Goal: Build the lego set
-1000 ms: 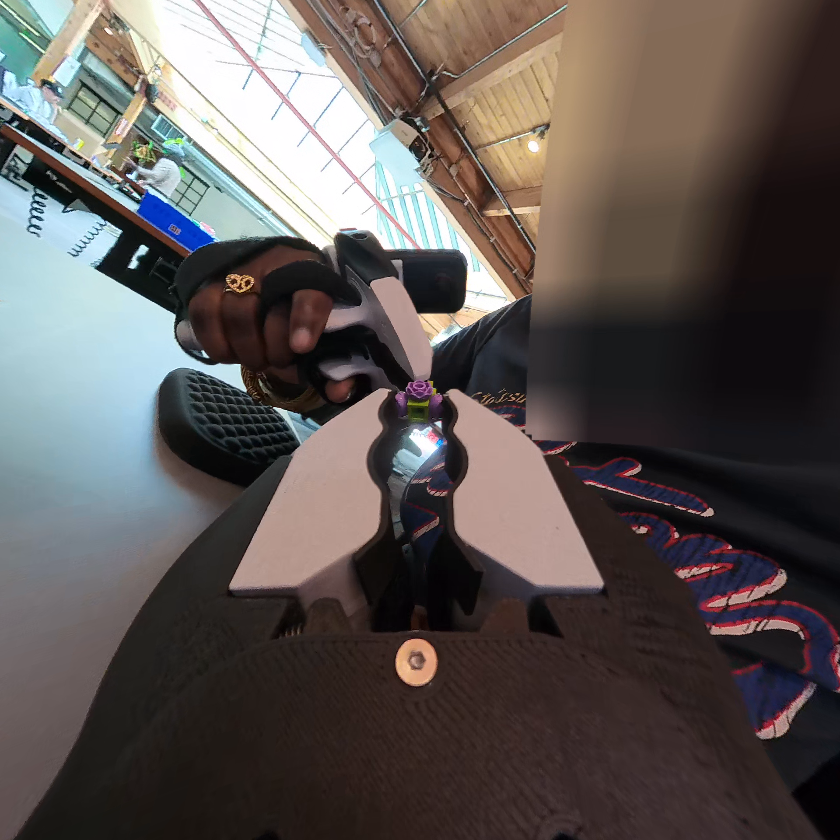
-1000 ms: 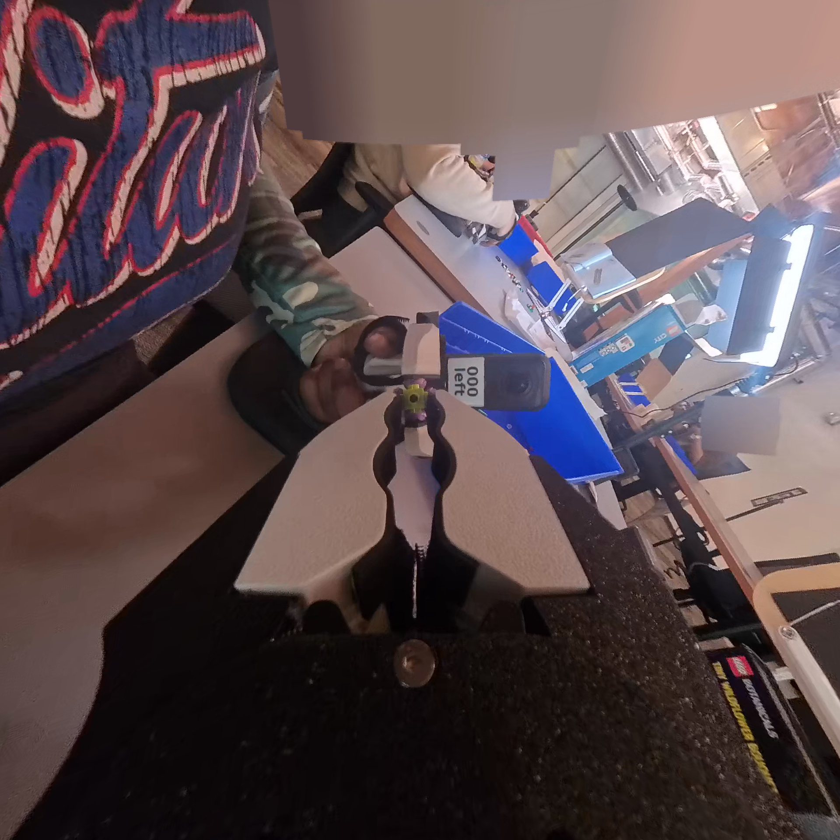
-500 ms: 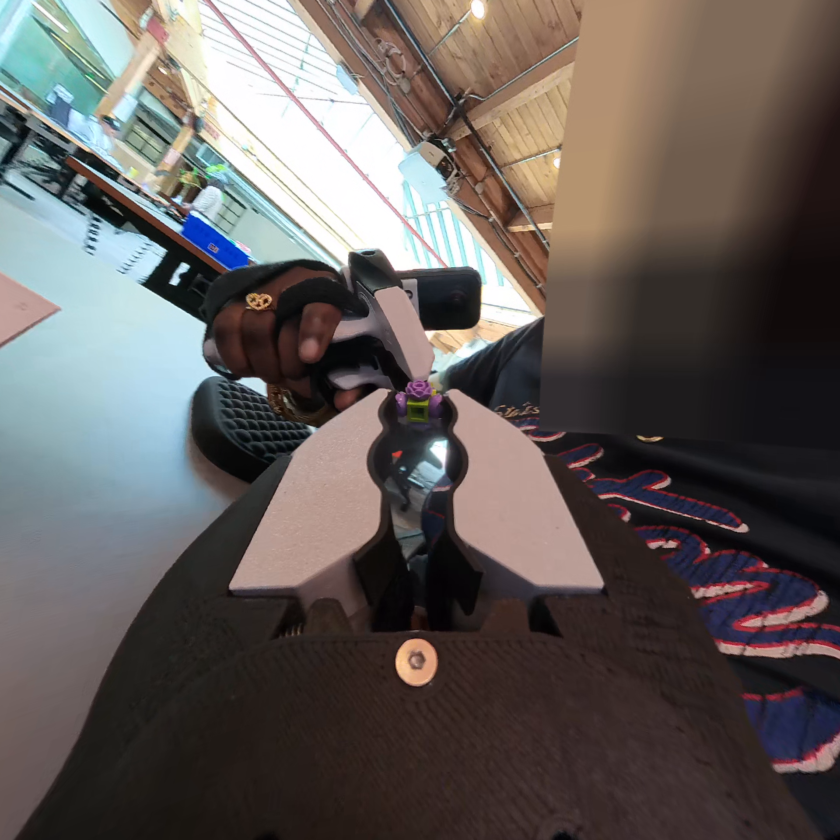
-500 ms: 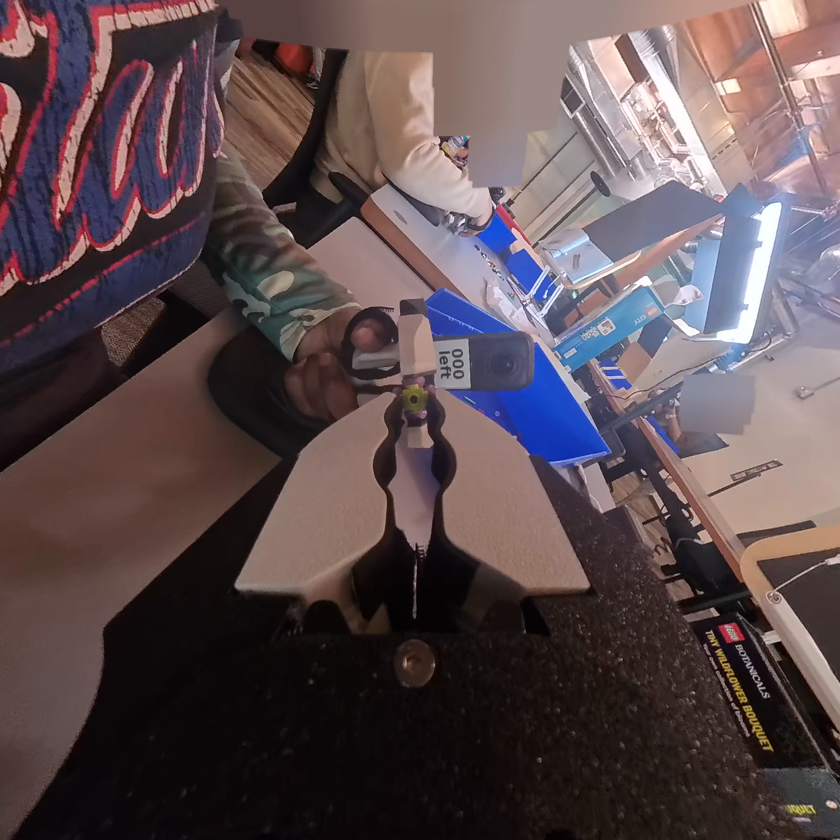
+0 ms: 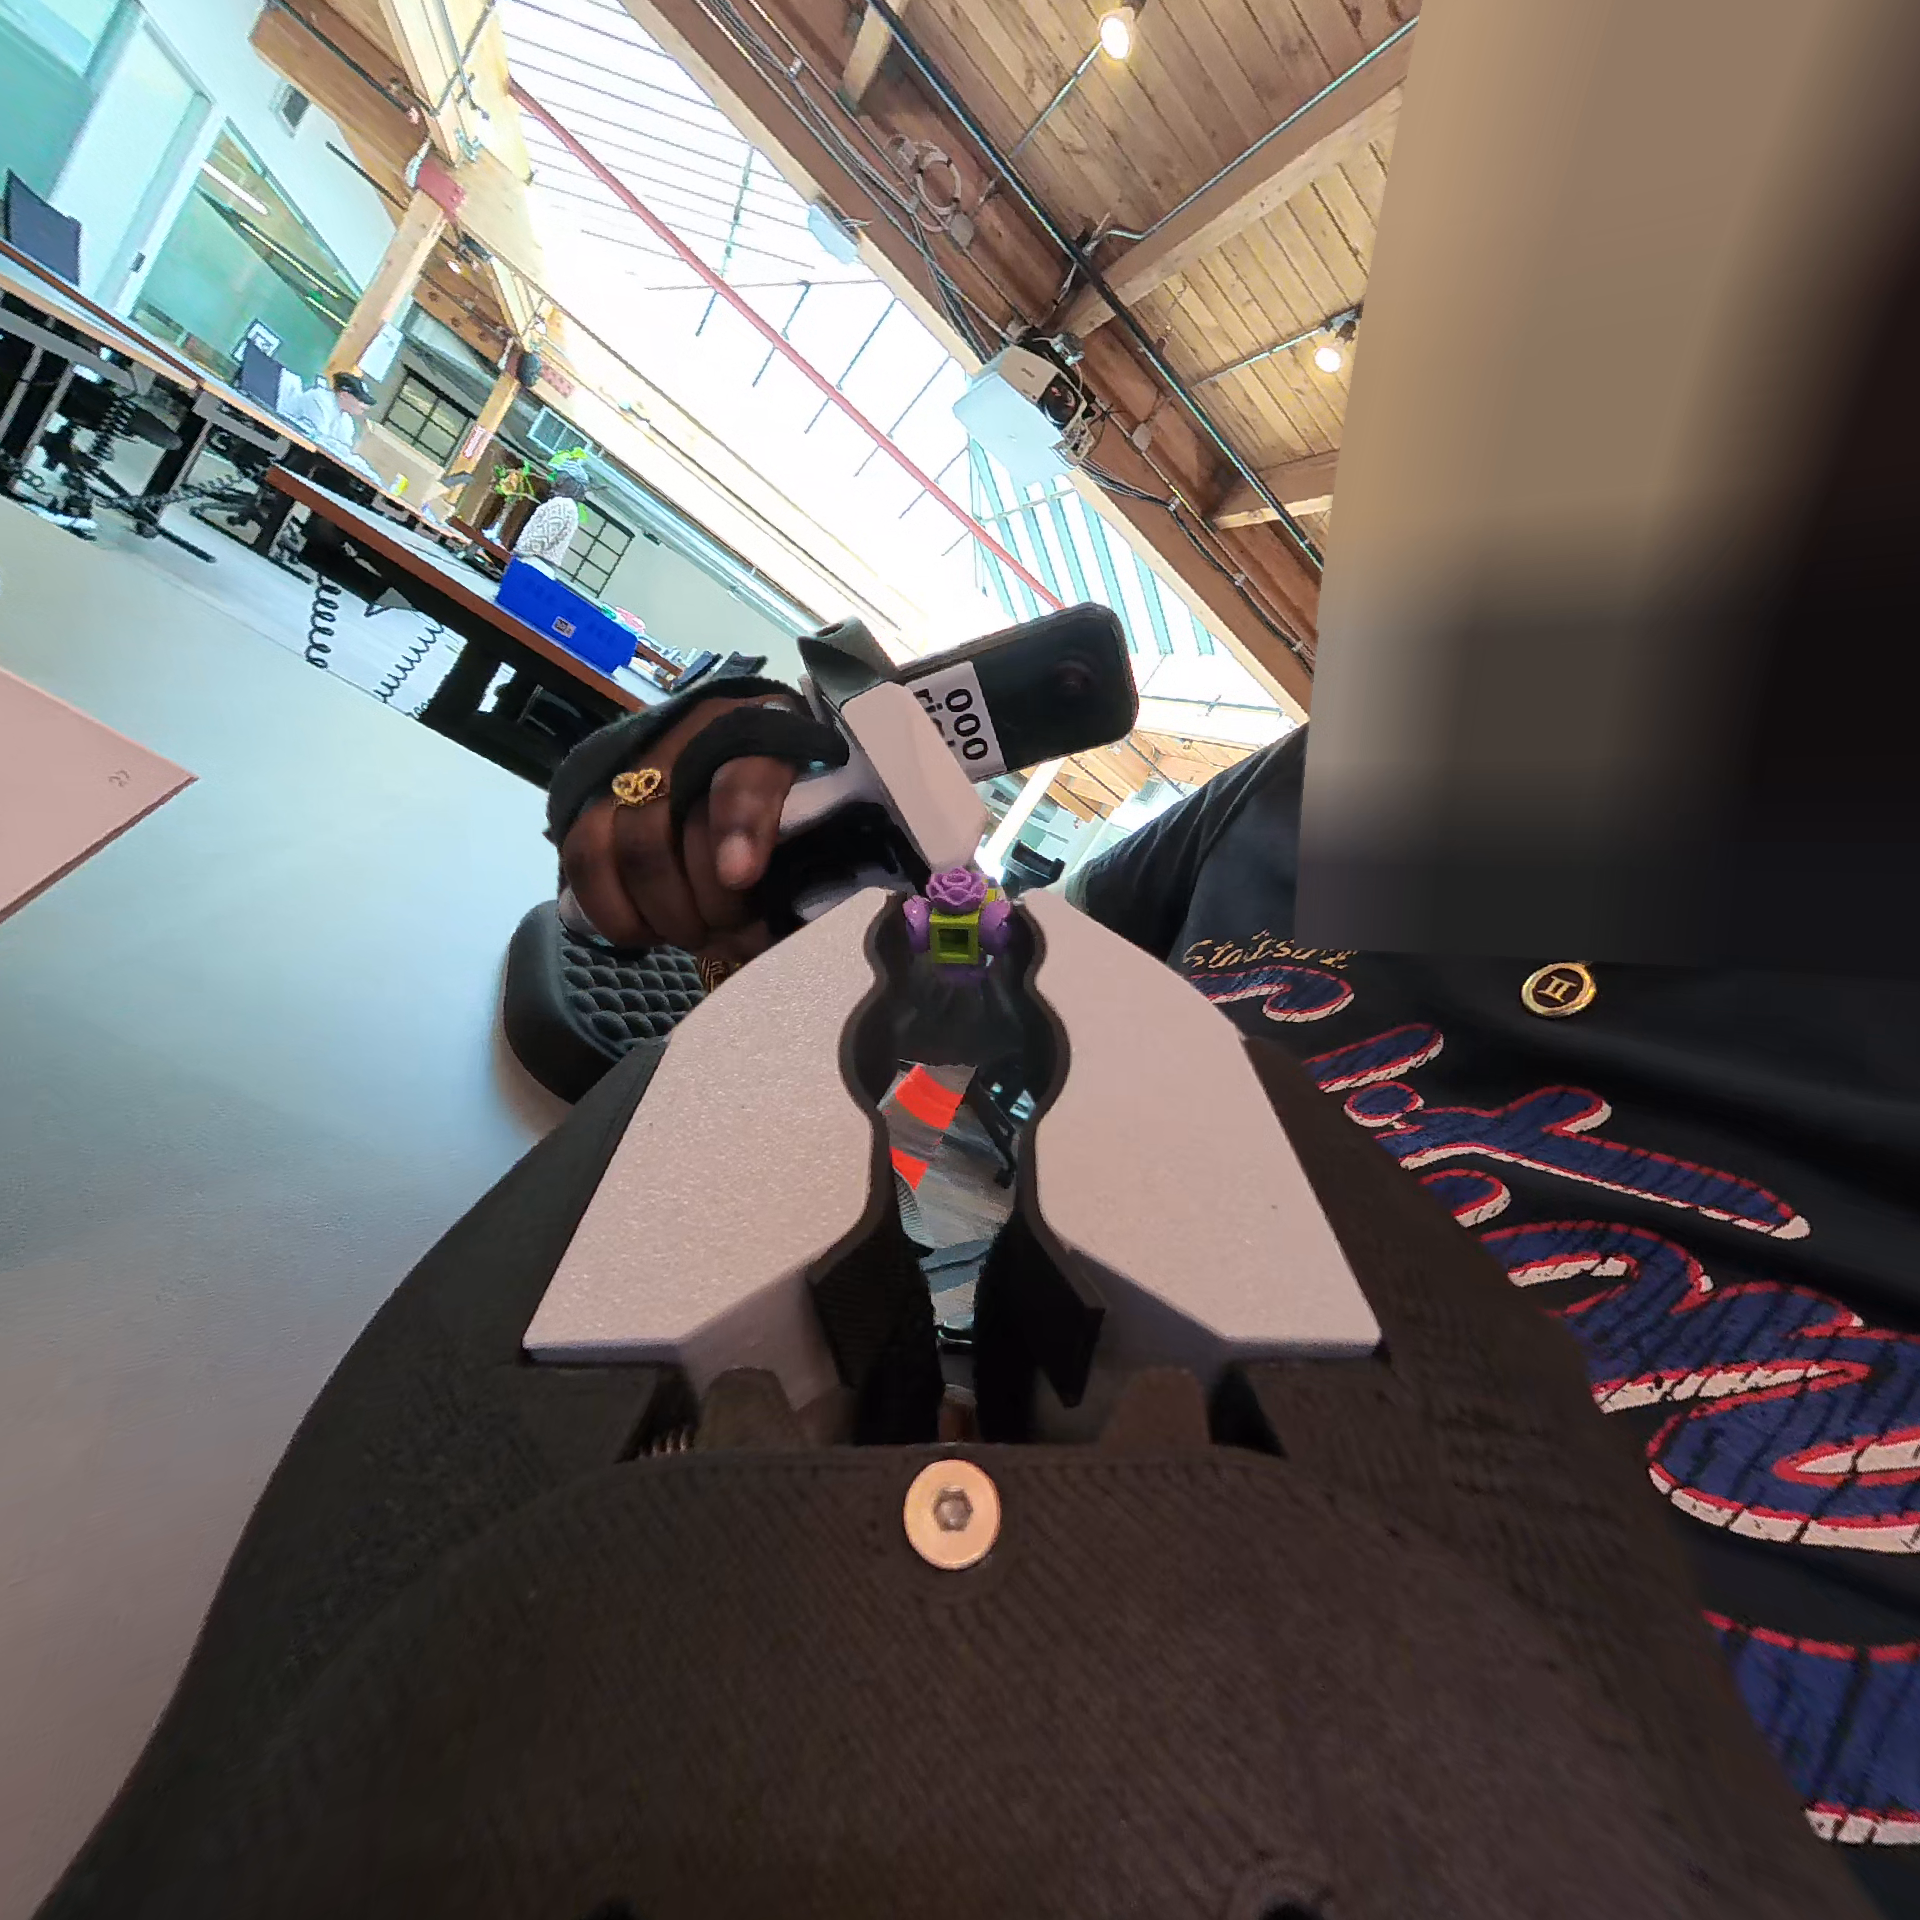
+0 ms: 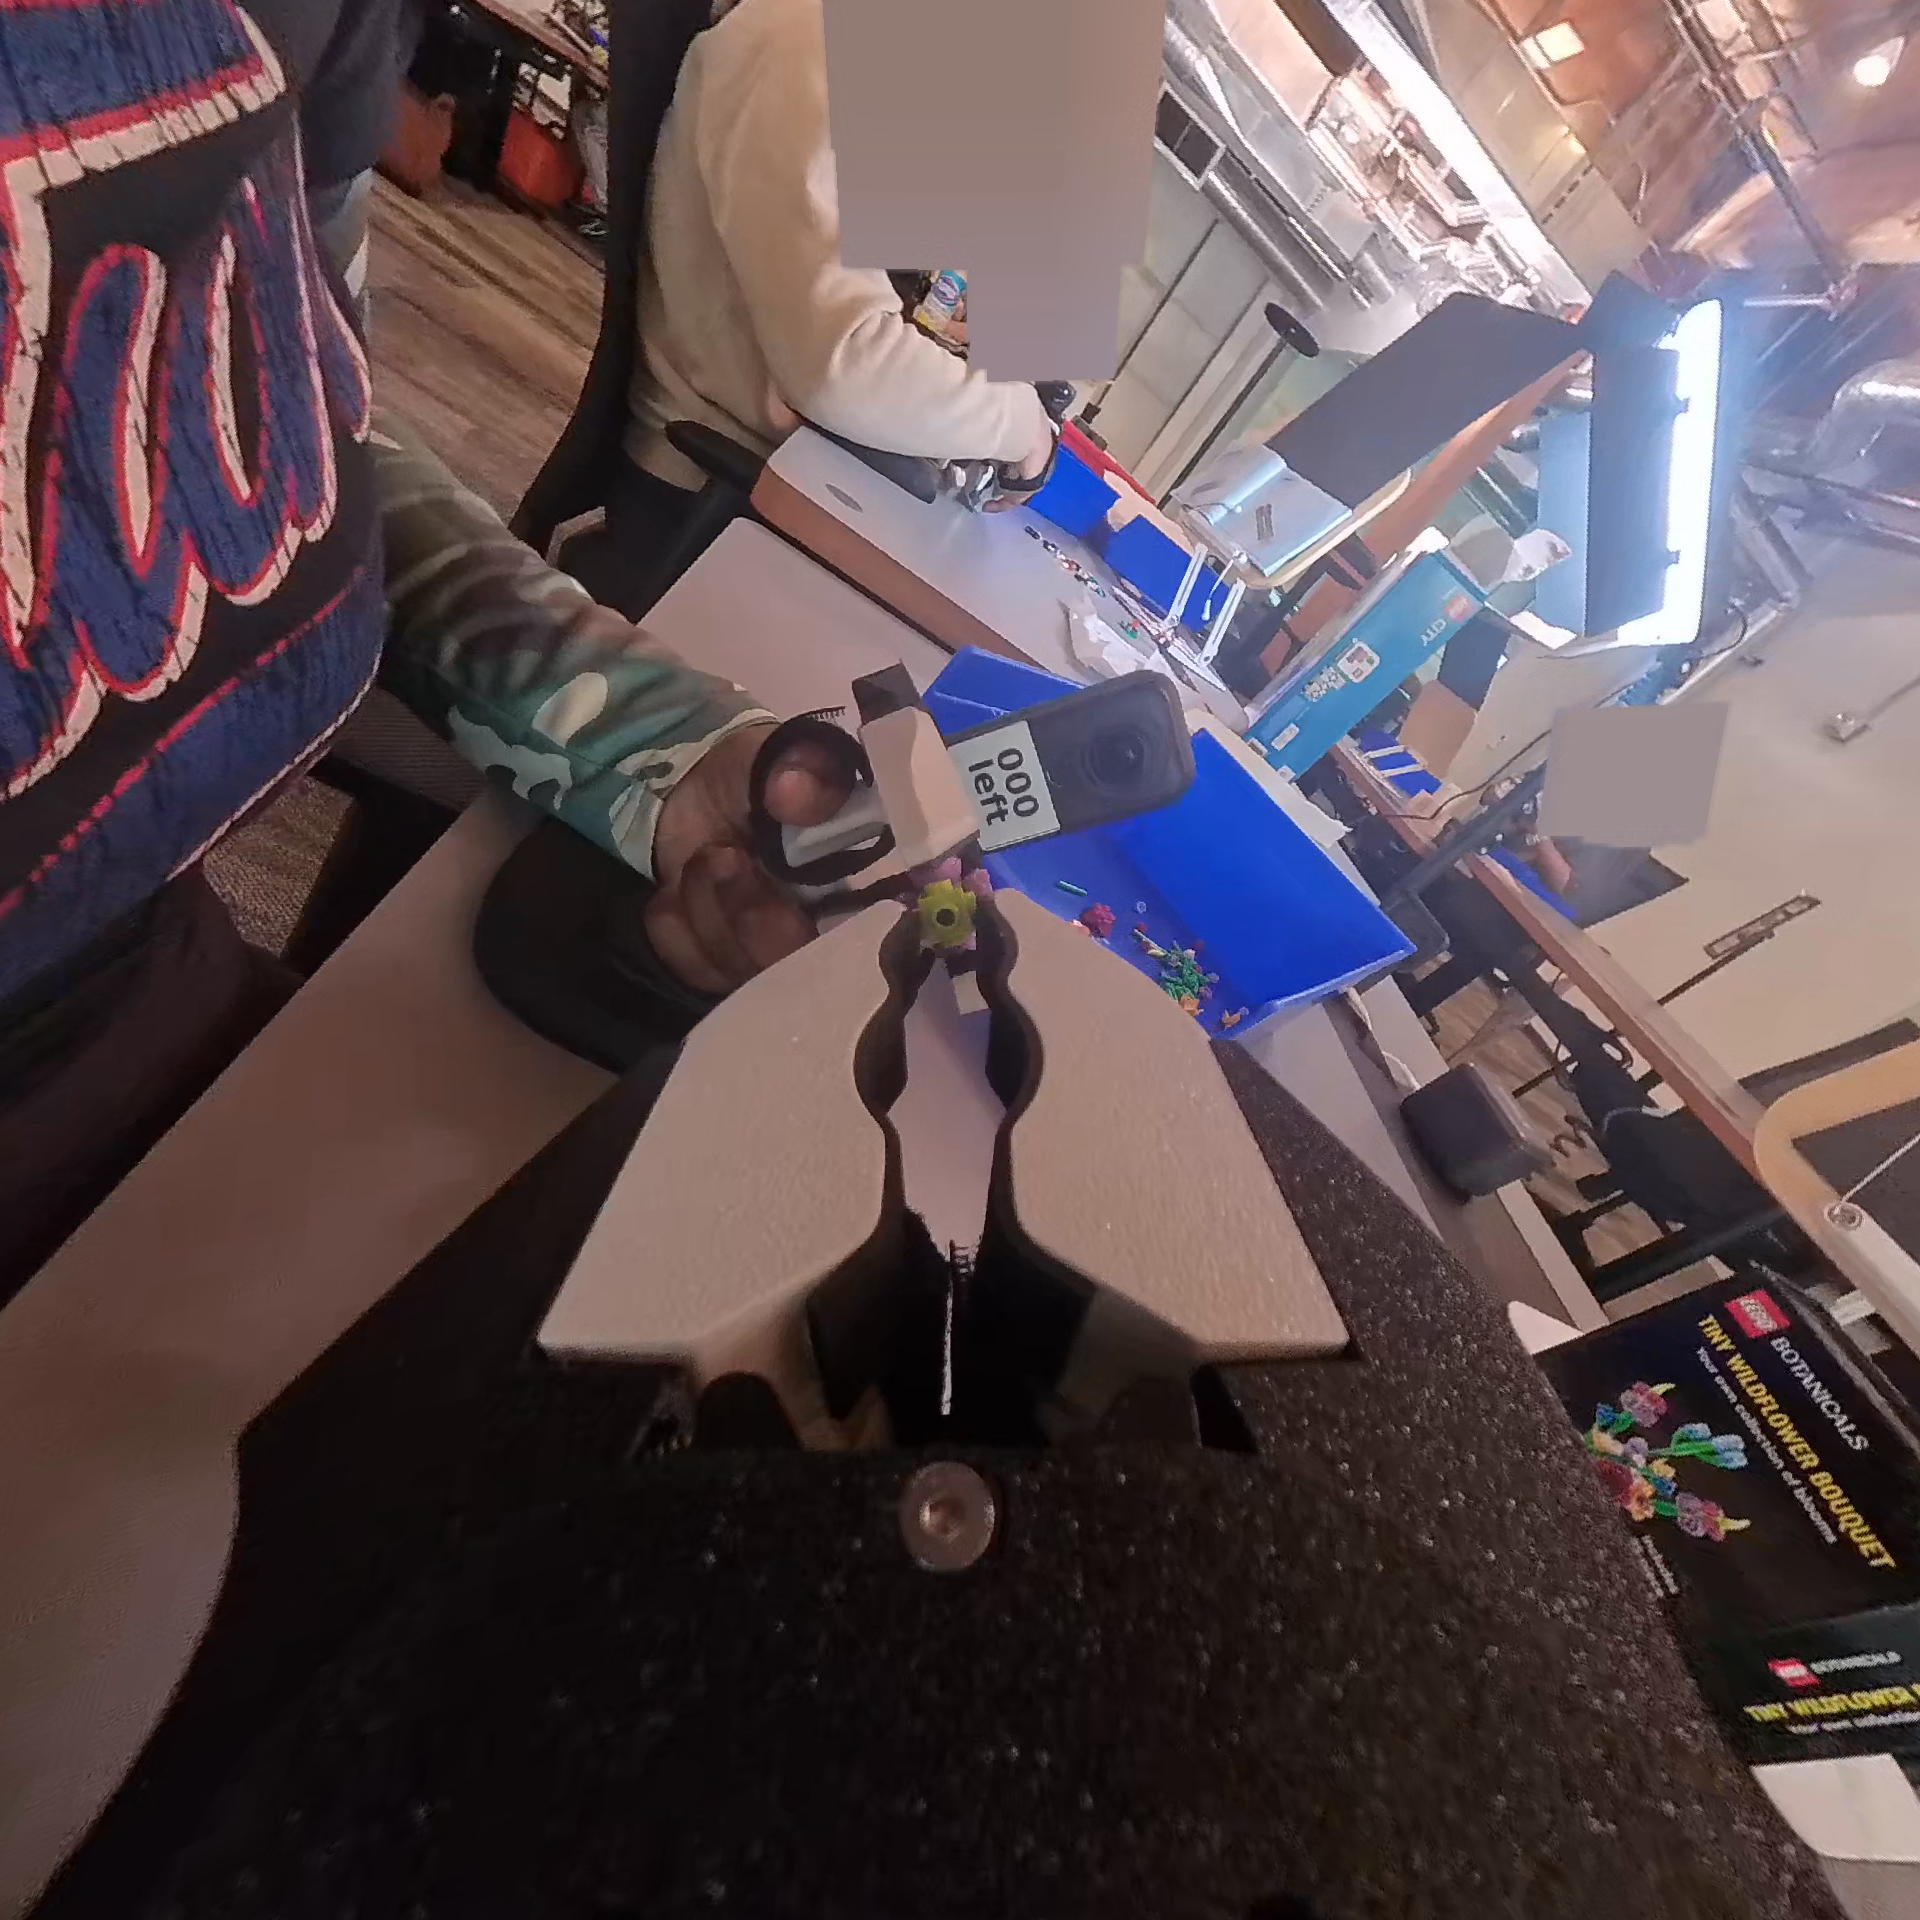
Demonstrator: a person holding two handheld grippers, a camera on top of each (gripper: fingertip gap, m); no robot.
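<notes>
Purple and lime plastic sits pinched at the very tips of our left tool (image 5: 954, 914): a small flower cluster of purple rosette studs around a lime-green cube brick (image 5: 954, 925), held clear above the pale grey worktop (image 5: 208, 1039). The left tool's grey jaws are drawn narrow onto it. In the right wrist view the same cluster (image 6: 943, 914) shows its lime round face between the tips of our right tool (image 6: 945, 925), whose jaws are also nearly together; we judge they close on the cluster from the opposite side, though we cannot tell how firmly.

Both tools meet nose to nose, so the piece lies straight ahead of each, its short stem axis running roughly along the line between them. Neither hand is nearer; any seating push must travel along that shared line, we think.

Farther off on the worktop rests an open blue plastic bin (image 6: 1299, 894) with loose small coloured pieces, right of the left tool.
</notes>
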